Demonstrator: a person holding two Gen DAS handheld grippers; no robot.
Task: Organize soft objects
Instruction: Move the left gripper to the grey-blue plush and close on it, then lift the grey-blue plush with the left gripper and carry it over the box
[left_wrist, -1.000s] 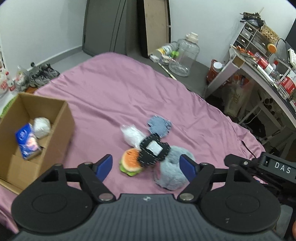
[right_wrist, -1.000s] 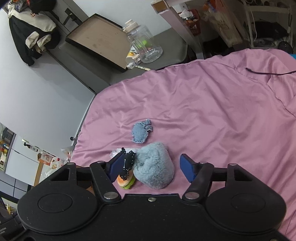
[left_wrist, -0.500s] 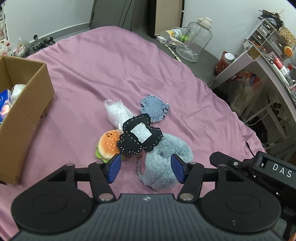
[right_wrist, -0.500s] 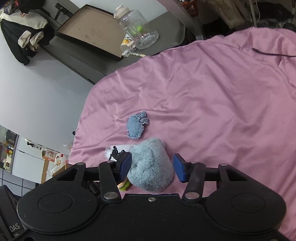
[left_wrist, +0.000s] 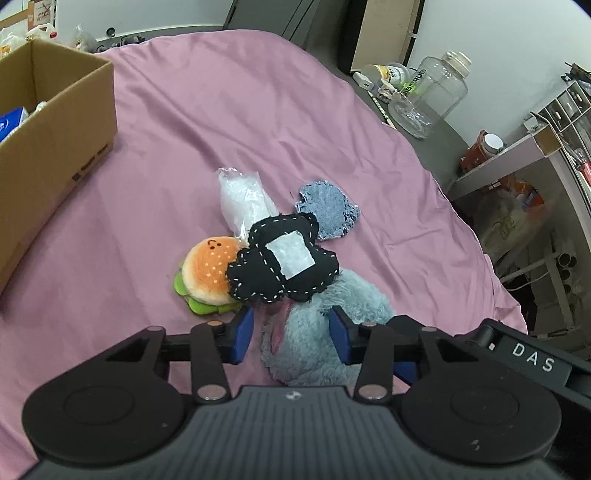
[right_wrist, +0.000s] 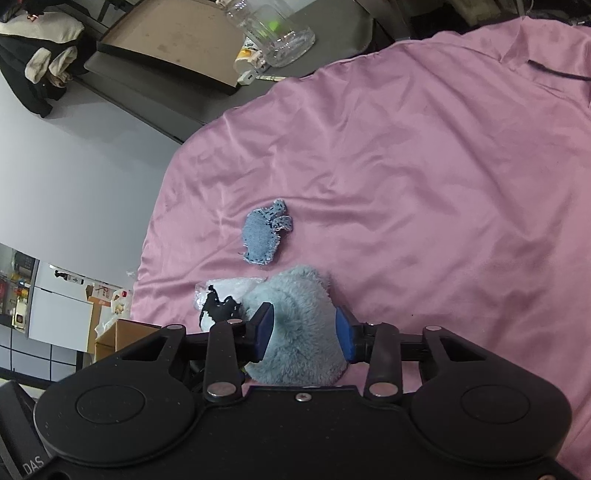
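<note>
A fluffy grey-blue plush (left_wrist: 325, 332) (right_wrist: 295, 325) lies on the pink bedsheet (left_wrist: 184, 129). On and beside it lie a black stitched pillow with a white patch (left_wrist: 284, 266), a burger plush (left_wrist: 207, 273), a clear plastic bag (left_wrist: 243, 199) and a denim patch (left_wrist: 328, 210) (right_wrist: 262, 236). My left gripper (left_wrist: 291, 332) has its jaws around one end of the fluffy plush, partly closed. My right gripper (right_wrist: 304, 330) has its jaws pressed on both sides of the same plush.
An open cardboard box (left_wrist: 55, 107) with a blue pack and a white item stands at the left on the bed. A large clear jar (left_wrist: 428, 92) and a cluttered shelf (left_wrist: 535, 140) stand beyond the bed's far right edge. The other gripper's body (left_wrist: 517, 354) shows at lower right.
Both grippers have moved in on the fluffy plush and their jaws have narrowed around it. The box has slid toward the left edge of the left wrist view.
</note>
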